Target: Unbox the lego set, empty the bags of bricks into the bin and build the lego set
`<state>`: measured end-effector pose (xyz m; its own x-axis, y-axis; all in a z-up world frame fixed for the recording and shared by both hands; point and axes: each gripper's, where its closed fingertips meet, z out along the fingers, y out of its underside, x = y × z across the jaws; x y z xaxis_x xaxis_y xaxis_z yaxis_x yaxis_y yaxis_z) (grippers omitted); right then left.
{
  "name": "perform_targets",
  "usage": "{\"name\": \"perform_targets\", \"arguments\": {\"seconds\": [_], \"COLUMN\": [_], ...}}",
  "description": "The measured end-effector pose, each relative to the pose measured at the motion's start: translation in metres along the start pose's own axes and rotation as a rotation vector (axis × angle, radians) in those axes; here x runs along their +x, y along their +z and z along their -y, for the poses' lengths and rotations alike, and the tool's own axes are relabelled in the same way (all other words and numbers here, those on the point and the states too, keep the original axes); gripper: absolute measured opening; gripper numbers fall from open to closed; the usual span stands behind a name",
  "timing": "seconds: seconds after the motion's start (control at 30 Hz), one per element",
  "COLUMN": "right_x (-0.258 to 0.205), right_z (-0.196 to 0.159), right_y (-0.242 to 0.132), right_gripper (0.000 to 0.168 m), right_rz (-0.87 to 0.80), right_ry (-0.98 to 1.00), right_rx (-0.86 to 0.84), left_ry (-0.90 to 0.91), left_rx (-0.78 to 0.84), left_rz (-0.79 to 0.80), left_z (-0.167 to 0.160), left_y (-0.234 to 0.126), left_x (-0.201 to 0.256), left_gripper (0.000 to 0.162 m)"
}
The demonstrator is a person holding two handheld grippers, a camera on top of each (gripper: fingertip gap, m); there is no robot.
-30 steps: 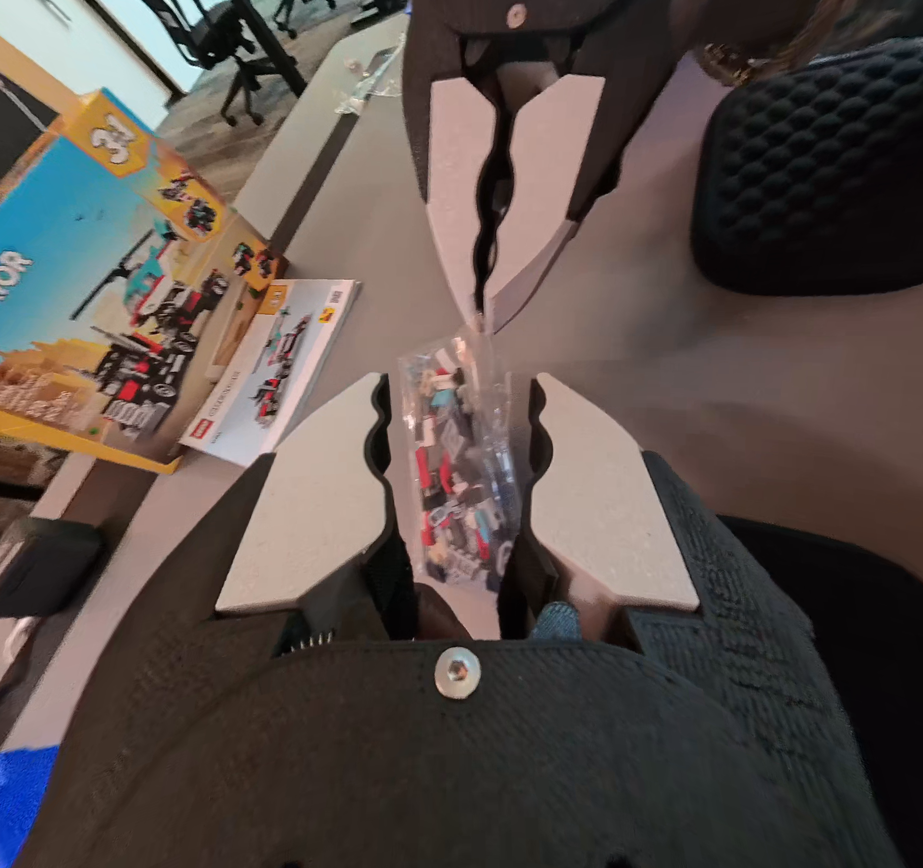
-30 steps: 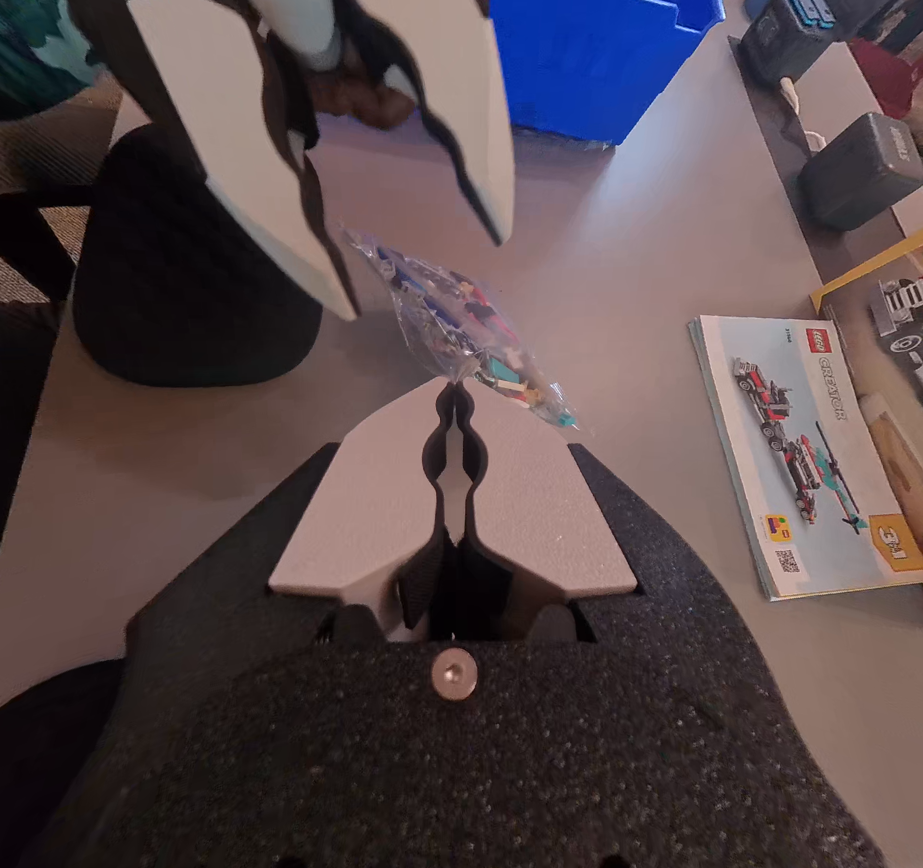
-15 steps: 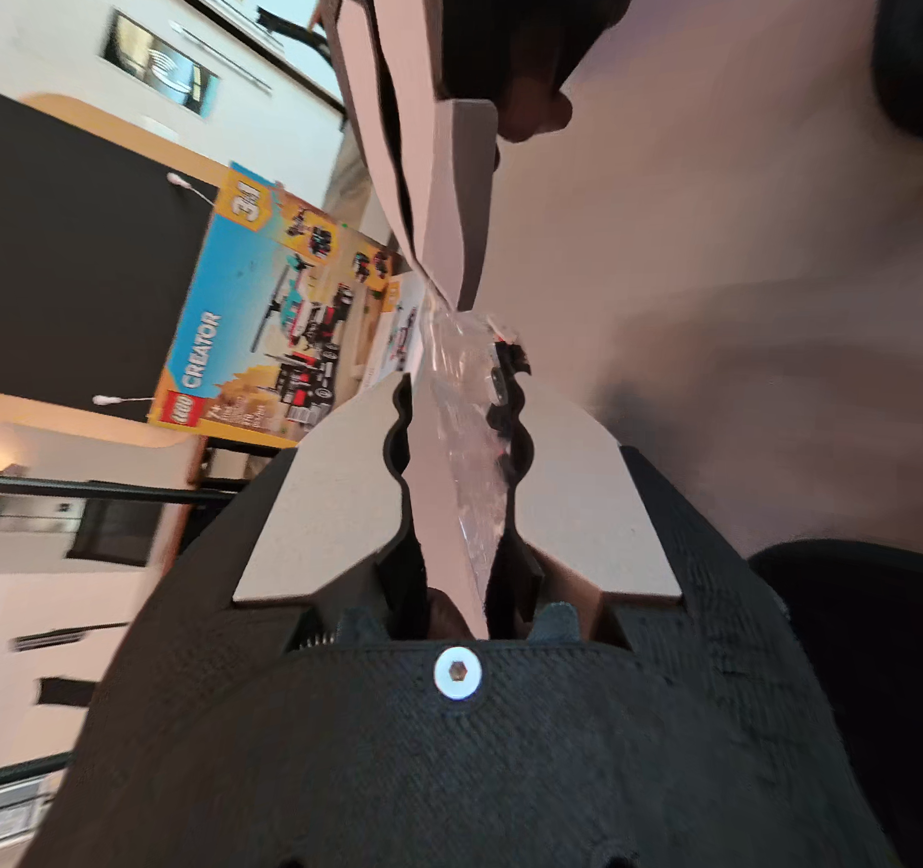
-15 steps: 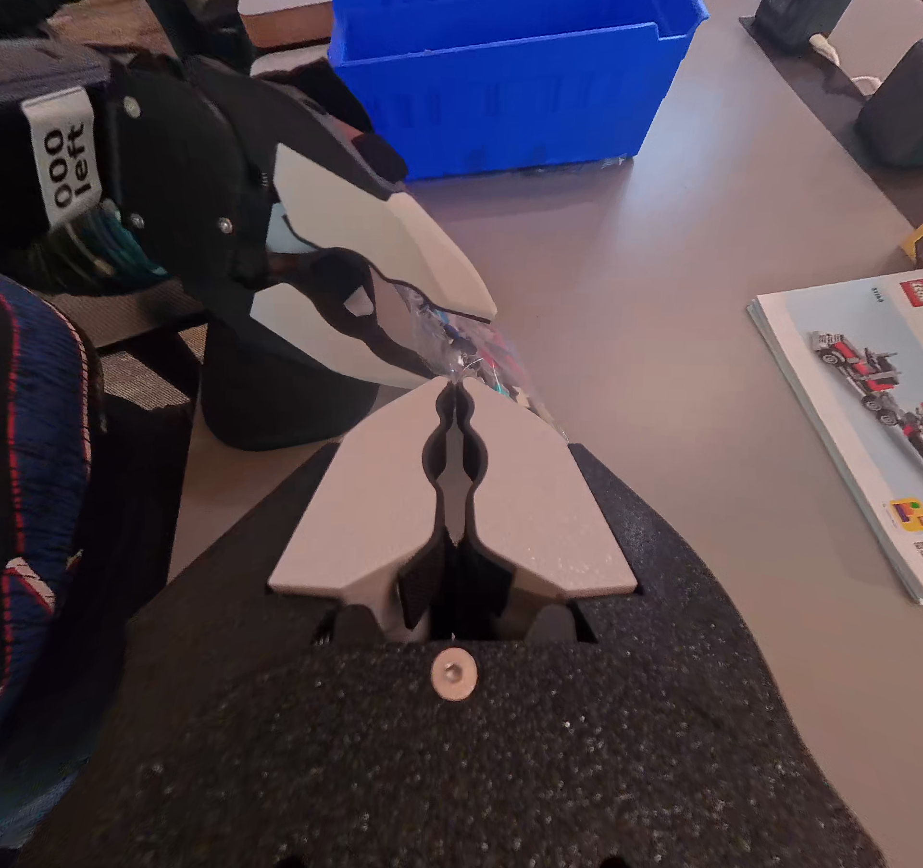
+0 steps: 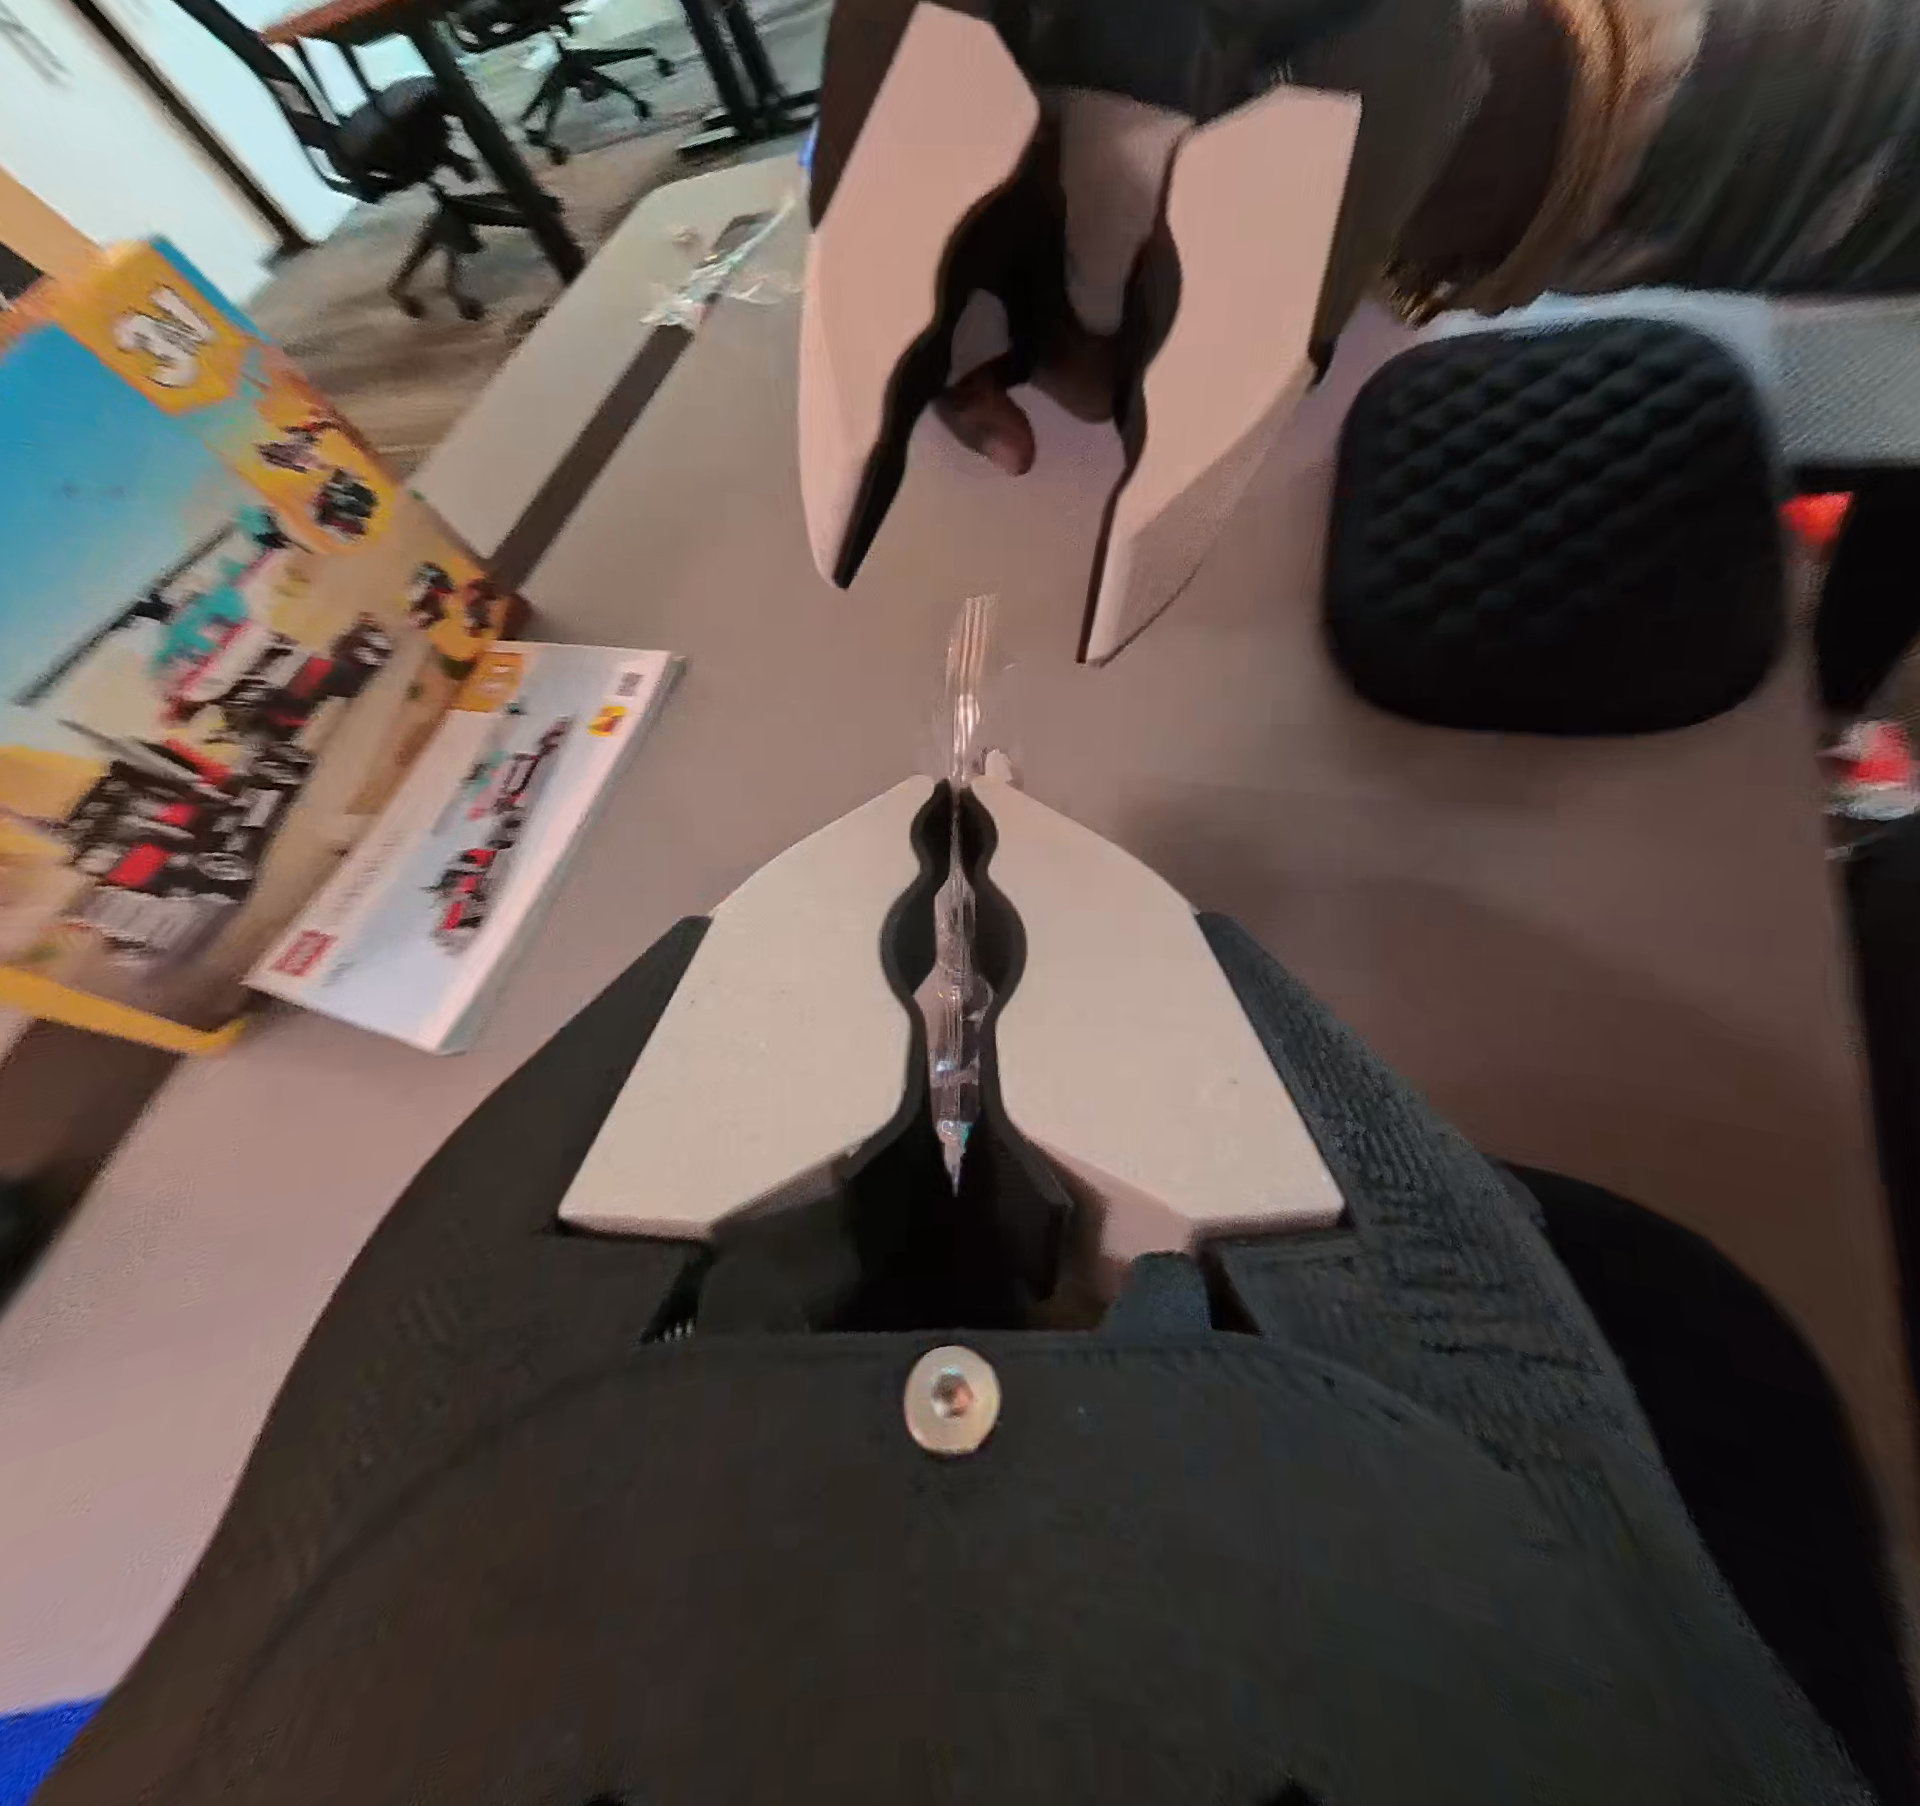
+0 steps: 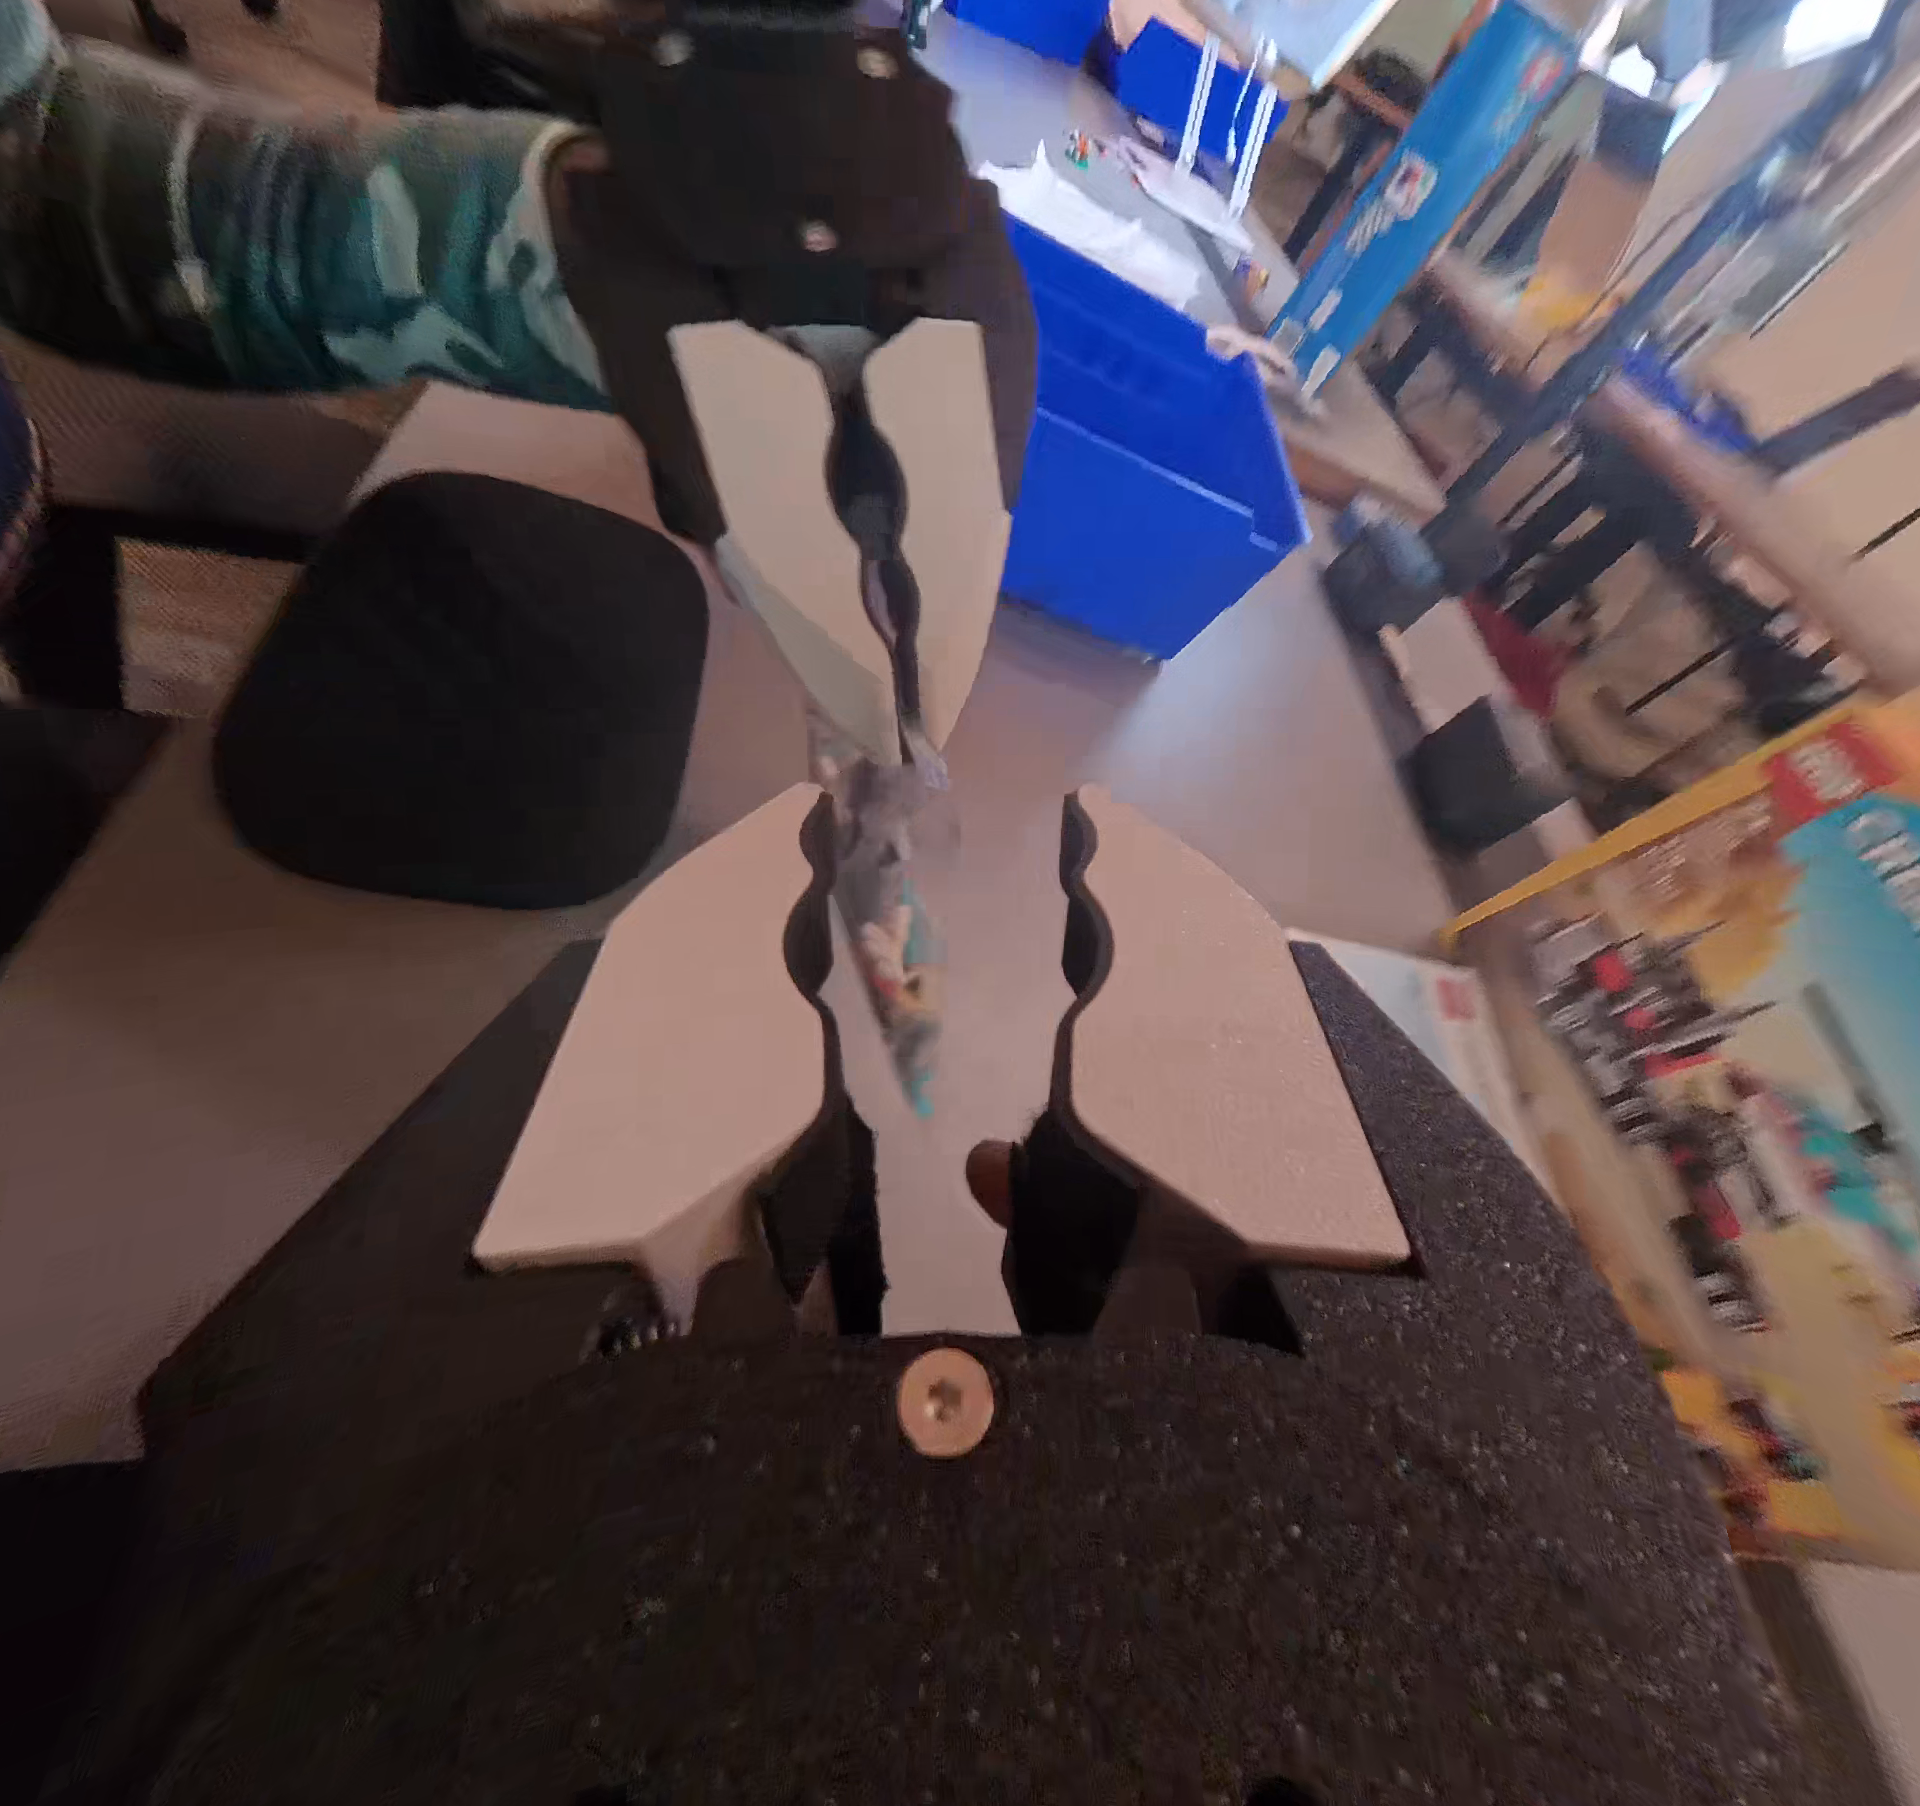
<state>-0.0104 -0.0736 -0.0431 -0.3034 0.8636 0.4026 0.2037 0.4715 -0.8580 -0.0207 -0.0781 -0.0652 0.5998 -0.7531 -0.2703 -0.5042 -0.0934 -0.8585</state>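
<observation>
Pinching only the bag's (image 5: 961,883) thin edge, the left gripper (image 5: 956,800) risked dropping it on the table (image 5: 1351,925) while the right gripper (image 6: 940,800) gaped apart.

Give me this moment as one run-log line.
left gripper: shut on bag of bricks | right gripper: open, fingers either side of bag | bag: unopened, above table | blue bin: behind

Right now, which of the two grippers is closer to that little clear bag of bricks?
Left. The left gripper is clamped on the bag of bricks. The right gripper is open, its fingers either side of the bag without gripping it.
</observation>
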Motion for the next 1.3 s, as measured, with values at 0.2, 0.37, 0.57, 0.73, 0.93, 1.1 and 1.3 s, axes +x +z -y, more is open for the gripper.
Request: {"name": "perform_targets", "arguments": {"seconds": [0.2, 0.37, 0.57, 0.73, 0.93, 1.1, 1.3], "right_x": [-0.01, -0.014, -0.014, -0.012, -0.014, -0.016, -0.017], "right_z": [0.007, 0.0, -0.008, -0.012, -0.007, -0.002, -0.001], "right_y": [0.008, 0.008, 0.004, 0.002, 0.002, 0.002, 0.001], "right_gripper": [0.003, 0.0, 0.0, 0.0, 0.0, 0.0, 0.0], "right_rz": [-0.008, 0.103, 0.21, 0.205, 0.177, 0.174, 0.175], "right_ry": [-0.233, 0.001, 0.396, 0.46, 0.378, 0.337, 0.321], "right_rx": [0.013, 0.001, 0.034, 0.037, -0.005, -0.008, 0.002], "left_ry": [-0.043, 0.018, 0.108, 0.07, 0.075, 0.094, 0.08], "left_rx": [-0.008, 0.008, 0.033, 0.031, -0.04, -0.055, -0.048], "left_rz": [-0.123, -0.078, -0.028, -0.04, -0.035, -0.06, -0.08], "left_z": [0.001, 0.003, 0.011, 0.013, 0.015, 0.019, 0.019], "left_y": [-0.001, 0.0, 0.003, 0.007, 0.006, 0.005, 0.005], "left_x": [0.009, 0.008, 0.01, 0.008, 0.008, 0.012, 0.015], "left_gripper": [0.0, 0.008, 0.014, 0.003, 0.006, 0.005, 0.0]}}
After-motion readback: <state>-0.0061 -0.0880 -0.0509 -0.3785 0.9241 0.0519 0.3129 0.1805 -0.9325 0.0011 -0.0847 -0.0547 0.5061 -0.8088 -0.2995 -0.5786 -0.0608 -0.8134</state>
